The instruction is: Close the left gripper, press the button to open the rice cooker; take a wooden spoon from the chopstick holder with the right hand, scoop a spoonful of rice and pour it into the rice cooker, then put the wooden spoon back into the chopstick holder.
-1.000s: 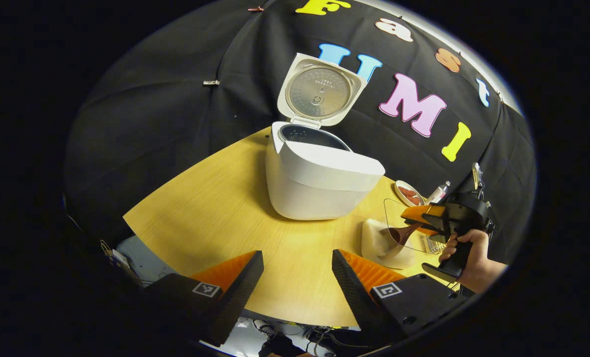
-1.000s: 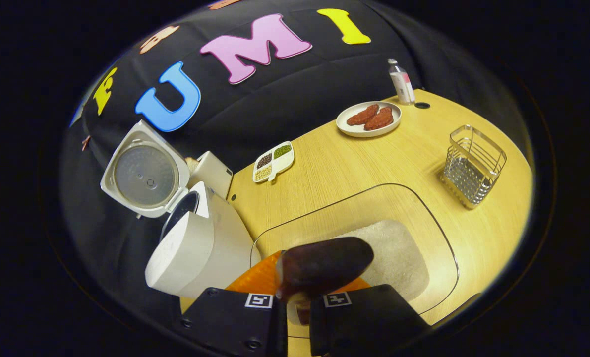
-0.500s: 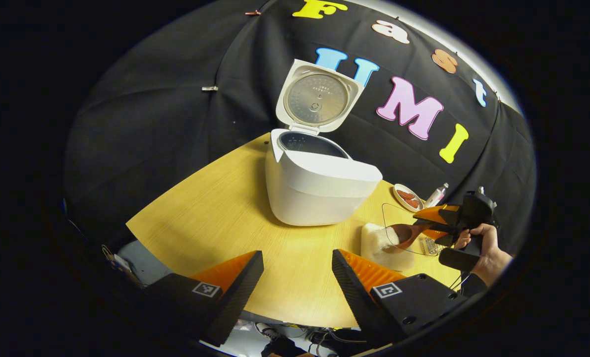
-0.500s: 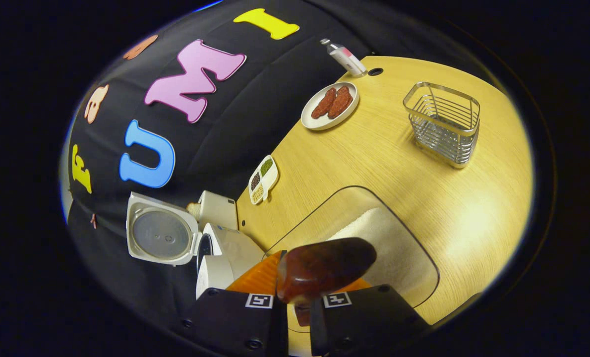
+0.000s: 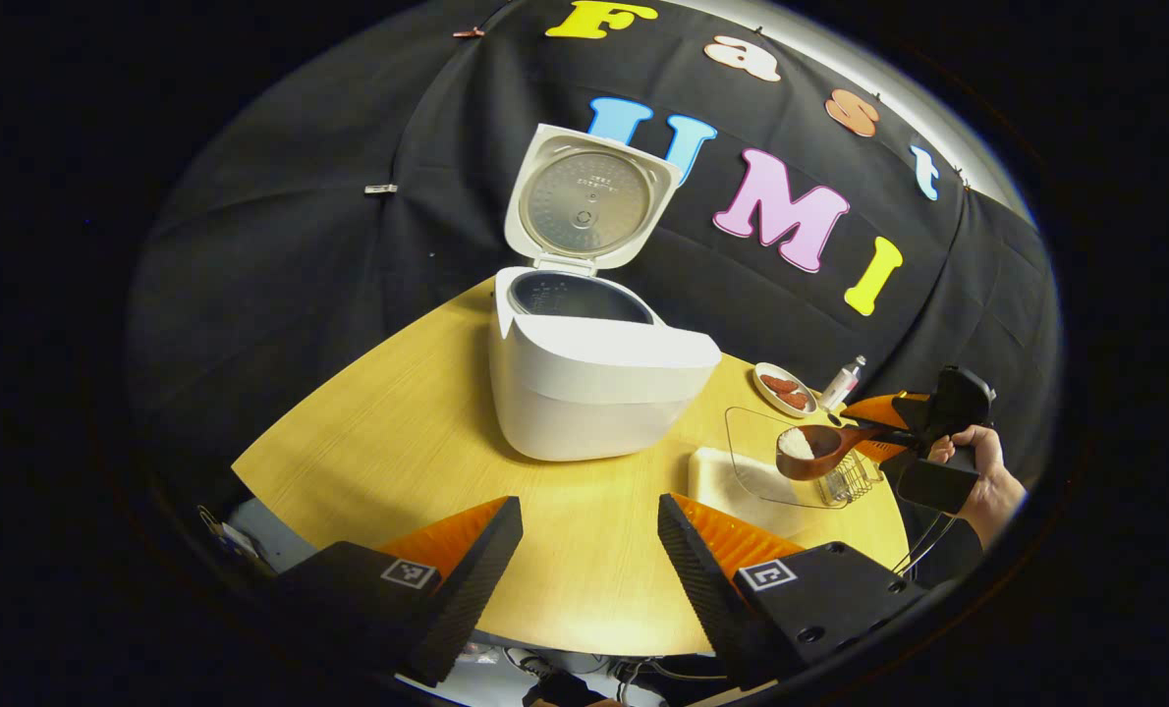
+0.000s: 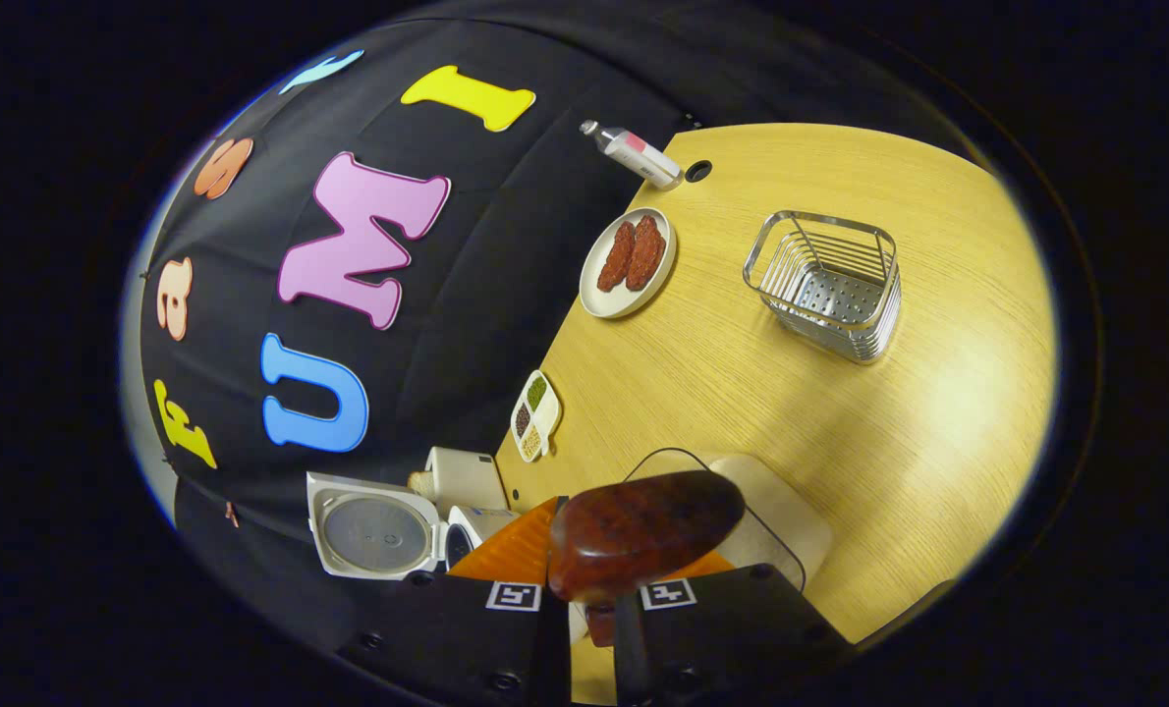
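White plastic is sitting at about 10 o'clock from the left gripper (image 5: 584, 550) in the left gripper view: the rice cooker (image 5: 584, 378), lid (image 5: 584, 201) standing up and the dark inner pot (image 5: 575, 297) showing. That gripper is hanging low at 6 o'clock with its 2 fingers spread wide and nothing between them.

Moving rightward, the clear rice container (image 5: 747, 471) is resting on the wooden table (image 5: 398, 442) at roughly 3 o'clock from the cooker, and just above it the wooden spoon (image 5: 808, 450) is riding level with a white heap of rice in its bowl. Farther right, the right gripper (image 5: 889, 424) is clamping the spoon's handle, a hand (image 5: 982, 481) wrapped around its grip.

Judging from this, the carry to the cooker is the step in hand. Keeping the bowl flat (no roll at the wrist) and clearing the cooker's front wall before tipping over the pot should be saving the grains.

In the right gripper view the spoon's underside (image 6: 643, 530) is blocking the rice load, and the cooker is partly cut off at 7 o'clock. The chopstick holder (image 6: 825, 285) is standing at 1 o'clock, well apart. How much rice is already in the pot is impossible to tell.
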